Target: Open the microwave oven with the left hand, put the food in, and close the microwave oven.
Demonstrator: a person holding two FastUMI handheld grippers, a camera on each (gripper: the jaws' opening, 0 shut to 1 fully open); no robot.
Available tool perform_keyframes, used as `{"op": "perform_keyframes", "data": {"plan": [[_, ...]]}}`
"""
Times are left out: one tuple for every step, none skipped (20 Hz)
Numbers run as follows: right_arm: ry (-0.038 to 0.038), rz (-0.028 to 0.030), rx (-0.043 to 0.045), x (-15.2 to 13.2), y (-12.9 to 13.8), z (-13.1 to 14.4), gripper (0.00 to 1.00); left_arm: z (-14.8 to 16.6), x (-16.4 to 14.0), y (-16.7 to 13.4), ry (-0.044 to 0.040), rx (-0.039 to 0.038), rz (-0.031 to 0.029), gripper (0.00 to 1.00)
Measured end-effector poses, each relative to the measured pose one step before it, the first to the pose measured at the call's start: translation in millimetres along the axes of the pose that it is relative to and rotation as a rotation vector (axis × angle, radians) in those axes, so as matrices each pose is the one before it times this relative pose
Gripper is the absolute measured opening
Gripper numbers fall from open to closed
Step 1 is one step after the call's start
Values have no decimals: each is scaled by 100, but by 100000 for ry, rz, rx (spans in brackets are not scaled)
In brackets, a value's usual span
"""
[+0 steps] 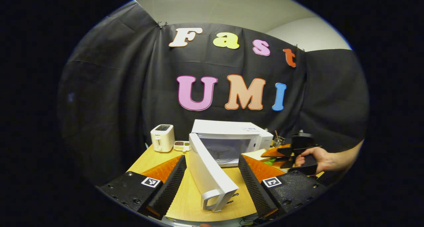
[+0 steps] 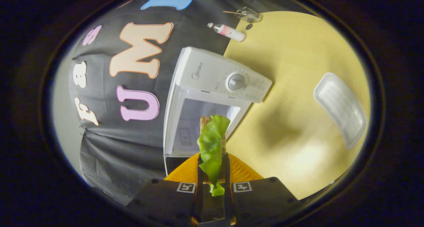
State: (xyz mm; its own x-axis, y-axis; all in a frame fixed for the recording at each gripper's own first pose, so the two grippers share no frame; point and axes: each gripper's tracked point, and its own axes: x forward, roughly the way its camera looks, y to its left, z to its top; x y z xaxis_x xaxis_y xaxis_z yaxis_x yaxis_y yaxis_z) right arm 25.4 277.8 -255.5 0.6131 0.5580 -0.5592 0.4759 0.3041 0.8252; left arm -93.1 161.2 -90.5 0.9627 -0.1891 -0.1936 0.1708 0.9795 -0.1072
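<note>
Toaster (image 1: 162, 137): it stands at the far left of the bench (image 1: 188, 200), well apart from the work; nothing there needs touching.
Left claw (image 1: 212, 179): its fingers are spread wide, one on each side of the open door, touching nothing that can be seen.
Door (image 1: 207, 169): it is swung out toward the left gripper view, handle (image 1: 212, 200) nearest the camera; it looks open far enough for loading.
Microwave oven (image 1: 232, 137): the cavity (image 1: 225, 152) is bare, with the turntable visible on its floor.
Right claw (image 2: 212, 174): it is pinching the food, a sandwich with a green lettuce leaf (image 2: 212, 147), and is held just in front of the cavity mouth in the right gripper view.
Step in hand: putting the food in, judged from the open door and the loaded claw.
Doing it well: the right claw should go in level through the middle of the opening, clear of the frame, and set the sandwich on the turntable before letting go.
Risk: the loose leaf could snag on the frame.
Lid (image 2: 341, 109): a clear plastic one lies on the bench, off to the right.
</note>
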Motion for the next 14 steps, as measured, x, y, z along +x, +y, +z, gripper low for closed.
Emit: {"op": "perform_keyframes", "data": {"plan": [[-1371, 1550, 2992, 1392, 1047, -333, 27, 92, 333, 70, 244, 260, -1677, 96], [-1490, 1396, 2618, 1126, 884, -213, 27, 48, 333, 280, 306, -420, -1041, 96], [-2805, -88, 3289, 1180, 444, -6, 27, 207, 255, 189, -111, -826, -829, 96], [-2603, -182, 2914, 1505, 238, -107, 27, 229, 329, 128, -481, -903, -573, 96], [-2715, -237, 2086, 1490, 91, -50, 27, 181, 259, 258, -488, -901, -318, 96], [-3407, -94, 1654, 1563, 115, -37, 22, 38, 232, 254, 103, -407, -123, 96], [-2996, -892, 1182, 946, -248, 364, 22, -16, 119, 341, 245, 120, 485, 96], [-2651, 262, 1353, 1347, 63, -244, 26, -34, 106, 439, 245, 185, 604, 96], [-1602, 175, 1465, 1168, 92, -133, 26, -79, 42, 224, 575, 126, 278, 96], [-1527, 145, 858, 953, -26, -256, 26, -169, -60, 168, 450, 102, 49, 94], [-1433, -336, 1015, 1157, -40, -124, 25, 25, -114, 238, 219, 272, 278, 96], [-1006, 304, 1026, 1019, -42, -133, 25, -207, -92, 253, 368, 283, 521, 96], [-1212, -275, 554, 985, -154, -62, 25, 17, -58, 379, 278, 173, 810, 96], [-1162, -307, 91, 870, -110, 8, 25, -180, 39, 309, 486, 81, 826, 96]]}}
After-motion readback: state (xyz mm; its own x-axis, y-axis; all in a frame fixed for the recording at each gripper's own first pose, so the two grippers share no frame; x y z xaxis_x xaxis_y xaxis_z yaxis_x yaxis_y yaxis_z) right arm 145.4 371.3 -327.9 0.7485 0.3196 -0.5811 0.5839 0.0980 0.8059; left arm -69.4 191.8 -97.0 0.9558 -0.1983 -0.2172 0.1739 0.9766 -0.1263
